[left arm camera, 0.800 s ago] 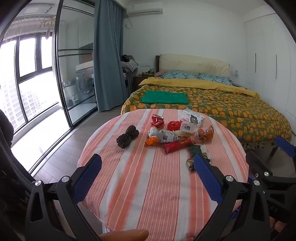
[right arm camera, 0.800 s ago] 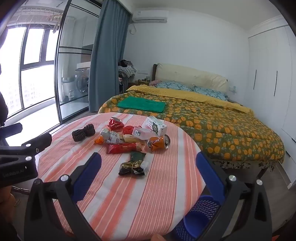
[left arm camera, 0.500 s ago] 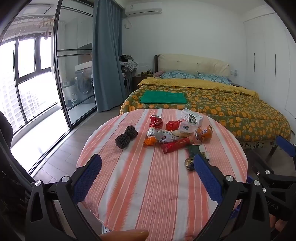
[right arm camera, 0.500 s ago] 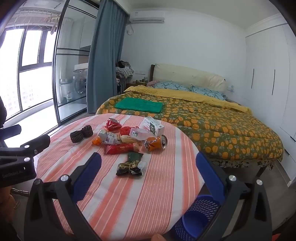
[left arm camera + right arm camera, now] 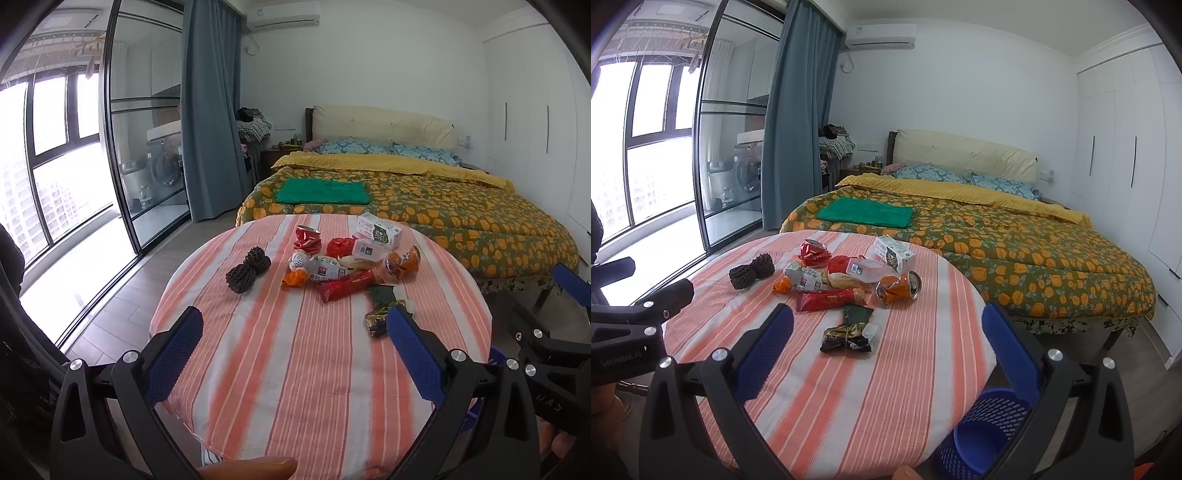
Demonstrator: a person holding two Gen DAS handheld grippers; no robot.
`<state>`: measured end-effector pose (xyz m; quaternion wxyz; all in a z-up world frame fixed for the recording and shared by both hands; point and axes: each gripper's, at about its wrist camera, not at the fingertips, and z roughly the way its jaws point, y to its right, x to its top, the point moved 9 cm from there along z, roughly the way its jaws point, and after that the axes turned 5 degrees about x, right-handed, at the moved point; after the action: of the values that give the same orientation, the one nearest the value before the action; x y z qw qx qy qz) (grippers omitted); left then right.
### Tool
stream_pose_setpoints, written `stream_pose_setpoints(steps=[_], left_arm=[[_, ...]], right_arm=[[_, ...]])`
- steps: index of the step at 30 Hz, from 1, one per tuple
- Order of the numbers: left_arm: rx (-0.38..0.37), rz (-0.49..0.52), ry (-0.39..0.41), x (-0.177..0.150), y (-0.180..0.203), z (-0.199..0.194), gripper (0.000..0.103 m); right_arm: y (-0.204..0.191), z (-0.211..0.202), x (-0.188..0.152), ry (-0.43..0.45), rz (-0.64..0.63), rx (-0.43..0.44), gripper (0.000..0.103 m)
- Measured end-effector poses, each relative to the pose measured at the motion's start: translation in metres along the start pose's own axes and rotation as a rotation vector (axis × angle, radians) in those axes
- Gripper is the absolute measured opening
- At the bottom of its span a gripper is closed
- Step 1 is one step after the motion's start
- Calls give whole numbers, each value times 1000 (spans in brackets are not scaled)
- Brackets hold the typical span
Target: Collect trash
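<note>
A pile of trash lies on the far half of a round table [image 5: 295, 362] [image 5: 849, 387] with an orange-striped cloth: a crushed orange can [image 5: 402, 264] [image 5: 897, 288], a long red wrapper [image 5: 347, 286] [image 5: 831, 297], a crushed red can [image 5: 306, 238] [image 5: 812, 253], a white carton [image 5: 378, 232] [image 5: 894, 253], a dark foil wrapper [image 5: 378, 319] [image 5: 849, 336] and two black foam nets [image 5: 247, 269] [image 5: 751, 271]. My left gripper [image 5: 295, 343] and right gripper [image 5: 886, 339] both hover open and empty over the near part of the table, short of the trash.
A blue mesh waste bin [image 5: 982, 435] stands on the floor by the table's near right edge. A bed [image 5: 997, 236] with a flowered cover and a green folded cloth [image 5: 323, 190] lies behind the table. Glass doors [image 5: 147, 147] and a curtain are at left, wardrobes at right.
Both grippers have drawn back slightly and tilted; the table and trash sit a little farther and lower in both views. Jaws stay wide open.
</note>
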<state>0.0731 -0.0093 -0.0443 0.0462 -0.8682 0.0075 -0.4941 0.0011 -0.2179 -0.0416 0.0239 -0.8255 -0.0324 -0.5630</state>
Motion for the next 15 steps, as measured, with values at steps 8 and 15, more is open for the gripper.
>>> stream_pose_setpoints(steps=[8, 15], left_arm=[[2, 2, 3, 0, 0, -1, 99], [2, 2, 3, 0, 0, -1, 99]], right_arm=[[-2, -3, 4, 9, -5, 0, 99], [-3, -5, 4, 13, -6, -2, 99]])
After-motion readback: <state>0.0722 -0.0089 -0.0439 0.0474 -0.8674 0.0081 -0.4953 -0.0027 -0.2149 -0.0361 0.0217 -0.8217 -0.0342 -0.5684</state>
